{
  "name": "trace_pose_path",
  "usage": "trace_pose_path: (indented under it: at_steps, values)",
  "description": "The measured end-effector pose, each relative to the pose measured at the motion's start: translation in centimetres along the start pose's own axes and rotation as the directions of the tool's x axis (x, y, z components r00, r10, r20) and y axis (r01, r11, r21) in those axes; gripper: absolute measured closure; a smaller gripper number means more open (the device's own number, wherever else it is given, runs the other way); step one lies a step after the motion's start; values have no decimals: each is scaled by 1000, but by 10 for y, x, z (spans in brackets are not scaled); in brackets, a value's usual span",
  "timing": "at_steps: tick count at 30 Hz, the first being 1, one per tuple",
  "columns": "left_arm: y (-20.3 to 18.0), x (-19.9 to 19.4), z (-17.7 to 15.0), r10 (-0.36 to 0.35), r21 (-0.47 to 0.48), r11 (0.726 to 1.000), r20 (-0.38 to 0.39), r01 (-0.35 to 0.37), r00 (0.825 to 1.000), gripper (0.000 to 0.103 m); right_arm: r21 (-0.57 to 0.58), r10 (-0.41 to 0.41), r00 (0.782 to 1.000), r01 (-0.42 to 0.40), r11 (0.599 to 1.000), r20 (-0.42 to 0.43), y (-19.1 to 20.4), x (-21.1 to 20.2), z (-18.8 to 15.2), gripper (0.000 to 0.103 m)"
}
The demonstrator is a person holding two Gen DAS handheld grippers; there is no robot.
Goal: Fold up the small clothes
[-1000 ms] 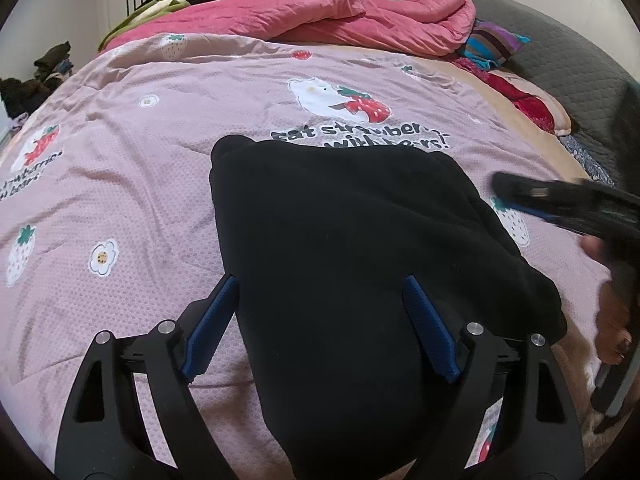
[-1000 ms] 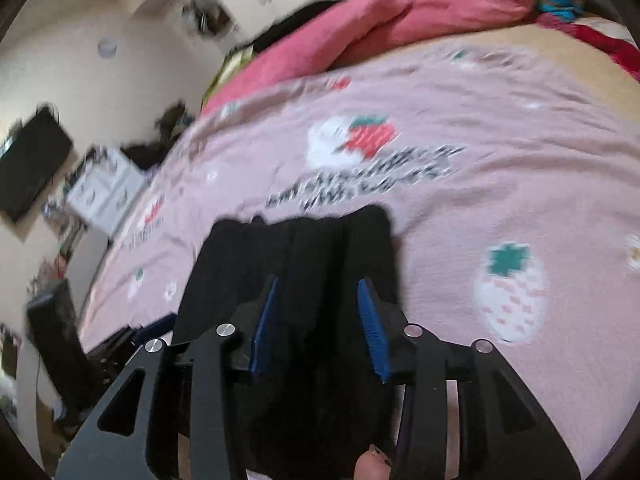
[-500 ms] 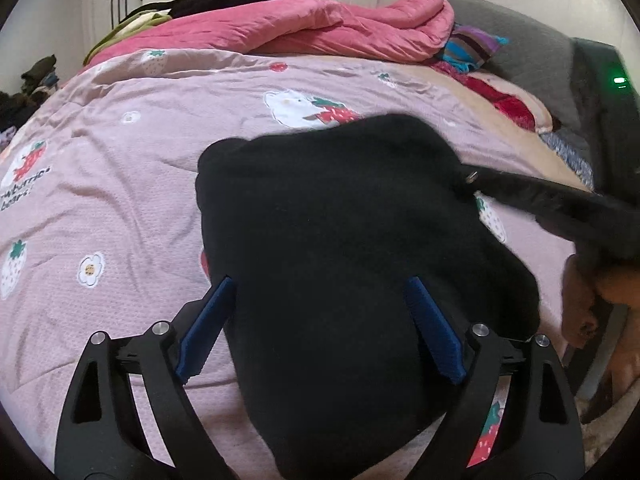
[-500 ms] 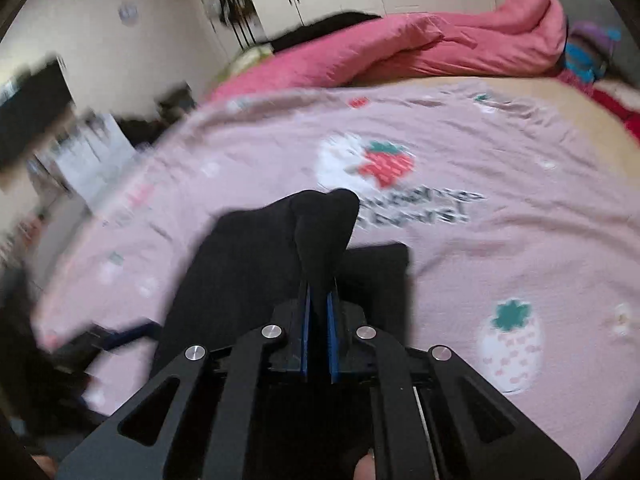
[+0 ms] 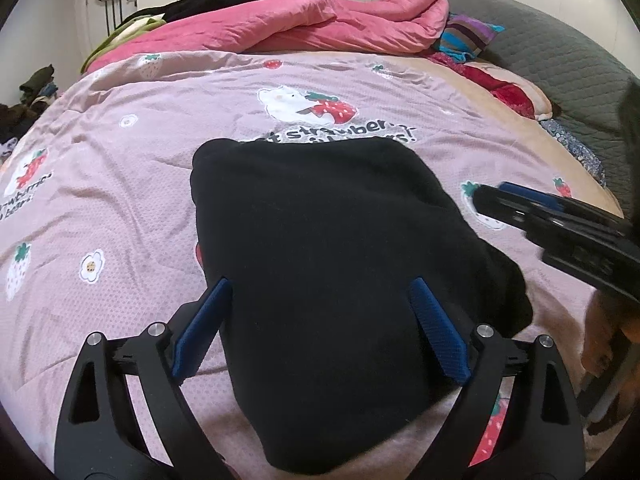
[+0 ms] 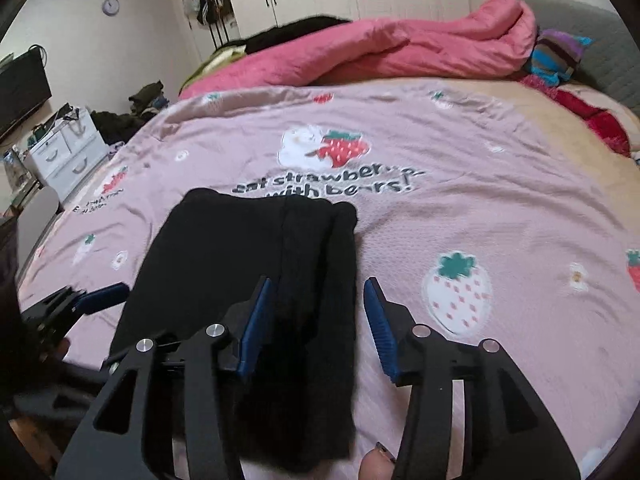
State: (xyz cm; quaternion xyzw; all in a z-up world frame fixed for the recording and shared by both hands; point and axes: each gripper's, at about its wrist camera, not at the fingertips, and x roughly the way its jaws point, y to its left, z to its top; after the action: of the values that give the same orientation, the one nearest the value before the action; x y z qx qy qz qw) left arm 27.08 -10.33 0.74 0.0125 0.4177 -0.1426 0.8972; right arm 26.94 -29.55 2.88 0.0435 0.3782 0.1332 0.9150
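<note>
A black garment (image 5: 340, 240) lies folded flat on the pink strawberry bedspread (image 5: 120, 200). My left gripper (image 5: 320, 320) hovers over its near end, blue pads wide apart and opening further, touching nothing. In the right wrist view the garment (image 6: 240, 260) shows a doubled fold along its right side. My right gripper (image 6: 318, 304) is over that fold with its jaws opening; the cloth lies under the gap and the pads do not press it. The right gripper (image 5: 516, 204) also shows at the right edge of the left wrist view, clear of the cloth. The left gripper (image 6: 100, 296) appears at the left.
A rumpled pink quilt (image 5: 300, 28) and dark clothes are piled at the bed's far side. Striped and red pillows (image 5: 472, 36) lean on a grey headboard (image 5: 560, 52) at the right. White drawers (image 6: 68, 152) and a TV (image 6: 20, 88) stand left of the bed.
Half a second ago my right gripper was shut on a raised fold of the black garment. It has let go, the cloth now lies flat, and the gripper has drawn back to the right.
</note>
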Motion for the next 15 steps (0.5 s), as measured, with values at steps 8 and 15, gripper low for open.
trace_pose_path:
  at_steps: [8, 15]
  values:
    - [-13, -31, -3, -11, 21, 1000, 50, 10, 999, 12, 15, -26, 992, 24, 1000, 125, -1, -66, -15, 17]
    - [-20, -64, -6, -17, 35, 999, 106, 13, 994, 9, 0, -35, 979, 36, 999, 200, 10, -107, -30, 5]
